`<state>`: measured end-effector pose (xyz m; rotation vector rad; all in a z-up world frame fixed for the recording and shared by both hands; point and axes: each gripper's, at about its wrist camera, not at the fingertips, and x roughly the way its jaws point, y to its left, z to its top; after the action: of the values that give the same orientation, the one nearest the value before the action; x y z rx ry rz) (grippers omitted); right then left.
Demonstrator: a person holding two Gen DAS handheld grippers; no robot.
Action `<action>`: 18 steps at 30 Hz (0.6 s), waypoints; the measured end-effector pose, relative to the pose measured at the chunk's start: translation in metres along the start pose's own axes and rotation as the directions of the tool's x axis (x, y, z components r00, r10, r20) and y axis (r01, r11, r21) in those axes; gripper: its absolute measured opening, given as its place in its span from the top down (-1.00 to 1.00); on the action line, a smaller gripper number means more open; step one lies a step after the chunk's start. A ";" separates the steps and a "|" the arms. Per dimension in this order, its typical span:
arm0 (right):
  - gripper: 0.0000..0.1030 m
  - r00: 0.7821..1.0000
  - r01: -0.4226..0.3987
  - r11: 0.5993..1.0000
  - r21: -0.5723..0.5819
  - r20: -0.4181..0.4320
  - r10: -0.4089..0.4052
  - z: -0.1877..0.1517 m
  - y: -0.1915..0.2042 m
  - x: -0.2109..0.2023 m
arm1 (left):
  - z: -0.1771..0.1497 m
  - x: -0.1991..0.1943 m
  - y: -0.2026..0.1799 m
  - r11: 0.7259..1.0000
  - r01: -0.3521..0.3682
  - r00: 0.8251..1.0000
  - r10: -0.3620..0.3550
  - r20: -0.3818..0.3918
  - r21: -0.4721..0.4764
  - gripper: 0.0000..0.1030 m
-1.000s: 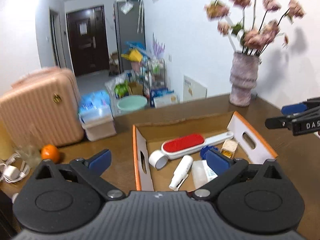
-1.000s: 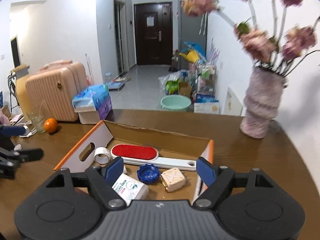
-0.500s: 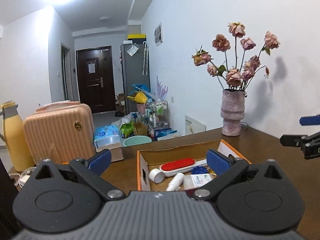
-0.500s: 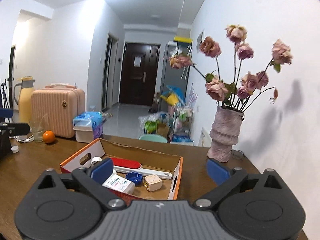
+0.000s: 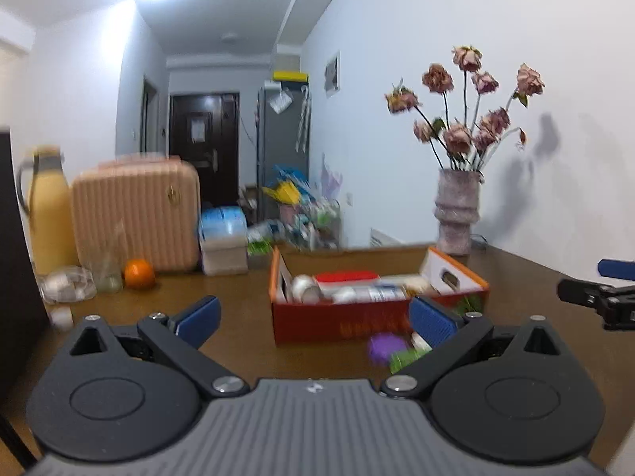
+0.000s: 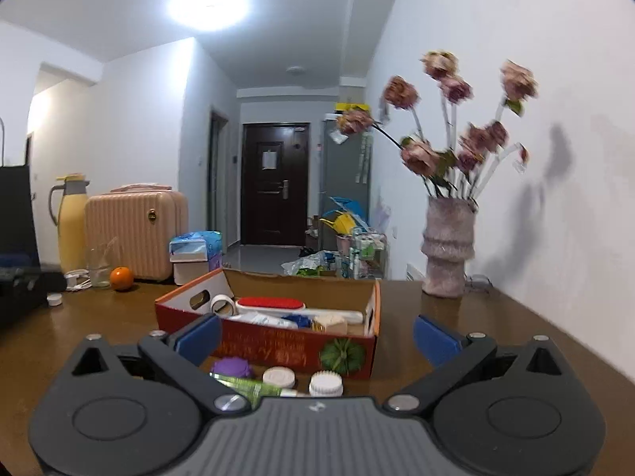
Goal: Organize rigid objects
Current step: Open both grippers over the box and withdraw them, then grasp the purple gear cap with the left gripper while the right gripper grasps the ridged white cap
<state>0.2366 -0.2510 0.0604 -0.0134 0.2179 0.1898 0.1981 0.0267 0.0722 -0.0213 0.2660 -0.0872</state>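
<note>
Both views sit lower and further back than a second ago, showing the cardboard box's (image 6: 278, 347) red printed front; left gripper (image 5: 313, 319) and right gripper (image 6: 317, 337) spread wide, empty. Box on glossy wooden table (image 6: 496, 337); round purple lid (image 6: 232, 368) and two white ribbed caps (image 6: 325, 382) in front; red-faced brush (image 6: 270, 303) inside.

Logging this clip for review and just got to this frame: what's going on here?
A person holds two grippers, both open and empty, low over a wooden table. The left gripper and right gripper face a cardboard box that already holds a red lint brush, a tape roll and other small items. In front of the box, a purple cap, a green tube and two white round lids lie on the table, not yet boxed.
</note>
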 end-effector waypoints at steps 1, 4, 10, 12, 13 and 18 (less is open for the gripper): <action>-1.00 1.000 0.010 1.000 0.020 -0.004 -0.010 -0.008 0.001 -0.004 | -0.008 -0.005 0.003 0.999 0.024 1.000 -0.024 -0.011 -0.025 -1.00; -1.00 0.999 0.035 0.997 0.073 -0.021 -0.034 -0.033 0.003 -0.017 | -0.034 -0.024 0.010 0.994 0.072 0.996 -0.075 -0.045 -0.077 -1.00; -1.00 0.998 0.059 0.993 0.102 -0.002 -0.059 -0.082 0.012 -0.058 | -0.074 -0.070 0.015 0.995 0.063 0.997 -0.066 -0.028 -0.073 -1.00; -1.00 0.996 0.085 0.991 0.105 0.004 -0.086 -0.093 0.015 -0.071 | -0.082 -0.080 0.017 0.994 0.061 0.997 -0.064 -0.039 -0.088 -1.00; -1.00 0.995 0.099 0.989 0.108 0.006 -0.100 -0.099 0.016 -0.078 | -0.087 -0.085 0.017 0.995 0.061 0.997 -0.065 -0.045 -0.079 -1.00; -1.00 0.993 0.115 0.985 0.127 -0.037 -0.111 -0.114 0.007 -0.093 | -0.095 -0.087 0.008 0.997 0.076 0.994 -0.077 -0.073 -0.015 -1.00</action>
<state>0.1220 -0.2647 -0.0314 0.0996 0.2578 0.0622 0.0906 0.0411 0.0034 -0.0409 0.3393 -0.1625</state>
